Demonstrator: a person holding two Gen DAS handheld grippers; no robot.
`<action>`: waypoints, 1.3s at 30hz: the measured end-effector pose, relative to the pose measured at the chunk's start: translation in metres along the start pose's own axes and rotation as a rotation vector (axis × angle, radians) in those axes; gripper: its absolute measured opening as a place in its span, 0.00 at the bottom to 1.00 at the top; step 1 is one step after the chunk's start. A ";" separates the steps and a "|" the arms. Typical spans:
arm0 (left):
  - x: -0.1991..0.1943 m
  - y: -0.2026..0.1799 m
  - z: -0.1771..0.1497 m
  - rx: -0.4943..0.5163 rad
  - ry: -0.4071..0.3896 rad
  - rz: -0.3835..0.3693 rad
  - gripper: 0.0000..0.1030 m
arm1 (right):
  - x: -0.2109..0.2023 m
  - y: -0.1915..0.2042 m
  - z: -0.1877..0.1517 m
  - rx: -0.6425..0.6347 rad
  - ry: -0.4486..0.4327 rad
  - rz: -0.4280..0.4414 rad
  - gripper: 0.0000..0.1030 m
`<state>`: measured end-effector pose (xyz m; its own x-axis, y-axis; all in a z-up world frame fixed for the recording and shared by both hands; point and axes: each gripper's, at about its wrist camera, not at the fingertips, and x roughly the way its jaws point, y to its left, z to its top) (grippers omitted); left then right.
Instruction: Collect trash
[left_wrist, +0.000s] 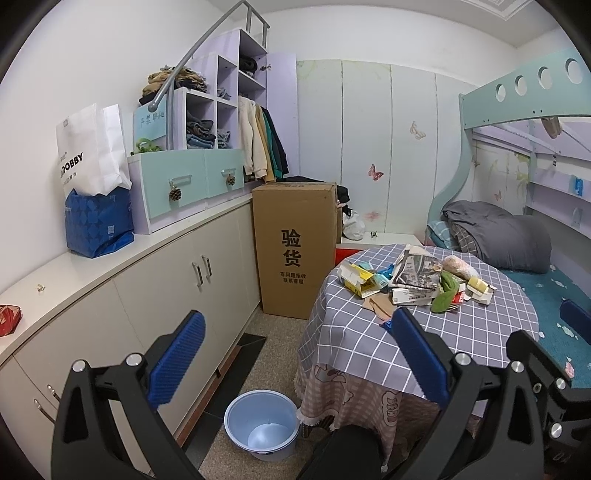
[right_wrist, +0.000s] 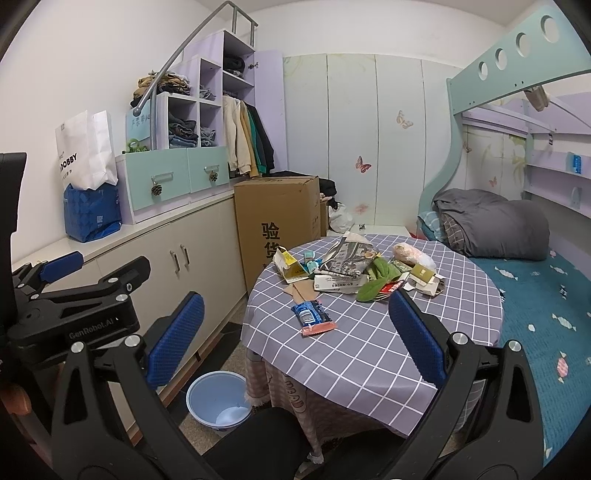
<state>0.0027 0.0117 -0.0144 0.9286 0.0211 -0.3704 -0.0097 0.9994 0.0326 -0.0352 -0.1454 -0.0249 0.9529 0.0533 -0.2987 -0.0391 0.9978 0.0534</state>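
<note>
Two grippers in view, both with jaws spread wide and nothing between the blue pads. Left gripper (left_wrist: 295, 354) hovers above the floor between the cabinet run (left_wrist: 177, 295) and the round table; right gripper (right_wrist: 295, 332) hovers over the near half of the table's surface (right_wrist: 369, 350), which is covered by a grey-and-white checked cloth. In the right wrist view the left gripper shows at the left edge, well apart from the trash.

Trash location: a loose pile (right_wrist: 354, 266) sits on the far half of the surface. It holds a crumpled newspaper (right_wrist: 347, 254), a torn yellow-and-white carton (right_wrist: 288, 264), a flattened white box with a barcode label (right_wrist: 336, 284), a green fabric-like scrap (right_wrist: 376, 280), a pinkish bag (right_wrist: 408, 253) and small flattened cartons at the right side (right_wrist: 424, 280). One item lies apart from the pile, nearer the right gripper: a blue snack wrapper with a pink end (right_wrist: 312, 317), flat on the cloth between the spread pads in that view.

A light blue plastic bucket (left_wrist: 262, 424) stands upright on the floor just beside the table skirt, below the left gripper; its interior appears bare. A tall cardboard box with printed Chinese characters (left_wrist: 293, 251) stands against the cabinets behind the table. A bunk bed with a grey duvet (right_wrist: 491, 229) lies to the right.
</note>
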 end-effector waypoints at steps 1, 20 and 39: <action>0.000 0.000 -0.001 -0.001 0.002 0.000 0.96 | 0.000 0.000 0.000 -0.001 0.001 0.001 0.95; 0.002 0.001 -0.002 -0.001 0.011 0.005 0.96 | 0.003 0.005 -0.004 -0.003 0.011 0.019 0.95; 0.006 0.008 -0.001 -0.005 0.028 0.011 0.96 | 0.005 0.009 -0.004 -0.015 0.019 0.025 0.94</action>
<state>0.0074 0.0196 -0.0173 0.9177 0.0331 -0.3959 -0.0222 0.9992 0.0321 -0.0316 -0.1362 -0.0300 0.9455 0.0789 -0.3159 -0.0676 0.9966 0.0468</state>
